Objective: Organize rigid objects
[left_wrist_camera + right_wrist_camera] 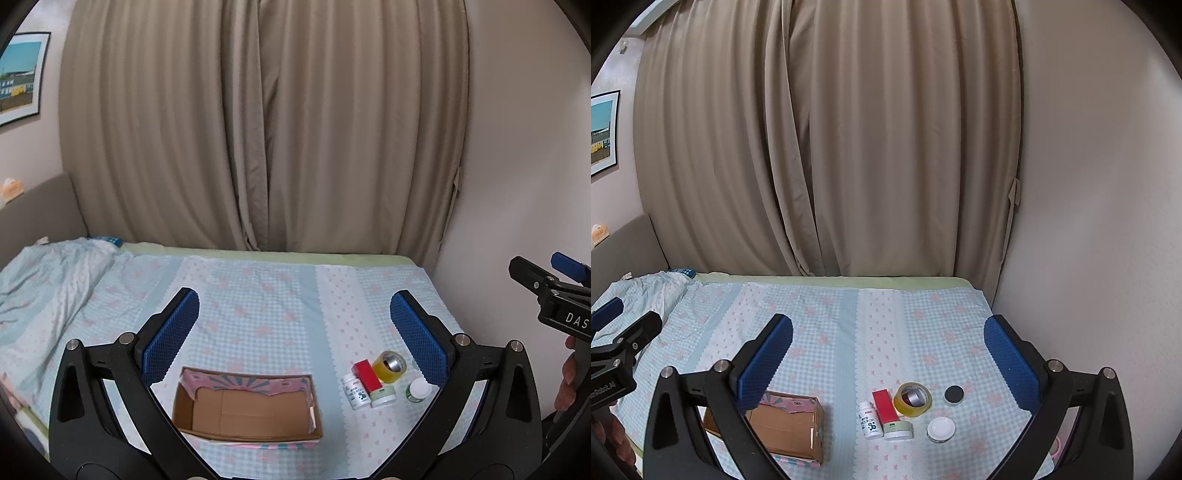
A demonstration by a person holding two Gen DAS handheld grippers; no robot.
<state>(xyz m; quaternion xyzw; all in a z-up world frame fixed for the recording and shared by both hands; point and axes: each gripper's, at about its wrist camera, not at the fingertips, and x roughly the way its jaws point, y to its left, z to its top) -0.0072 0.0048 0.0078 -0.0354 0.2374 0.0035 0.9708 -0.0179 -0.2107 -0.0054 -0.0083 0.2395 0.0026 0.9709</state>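
Note:
An open cardboard box point(245, 408) lies empty on the bed; it also shows in the right wrist view point(783, 428). To its right lie a white pill bottle point(870, 421), a red box point(884, 406), a green-lidded jar point(897, 430), a yellow tape roll point(912, 399), a white-lidded jar point(940, 429) and a black-lidded jar point(953, 395). The same cluster shows in the left wrist view, with the tape roll point(389, 365). My left gripper point(295, 328) is open and empty above the box. My right gripper point(888, 354) is open and empty above the cluster.
The bed point(831, 332) has a blue checked sheet with a rumpled quilt point(48, 280) at the left. Beige curtains point(258, 129) hang behind it and a wall point(1089, 221) borders the right side. The right gripper's body point(554, 295) shows at the left view's right edge.

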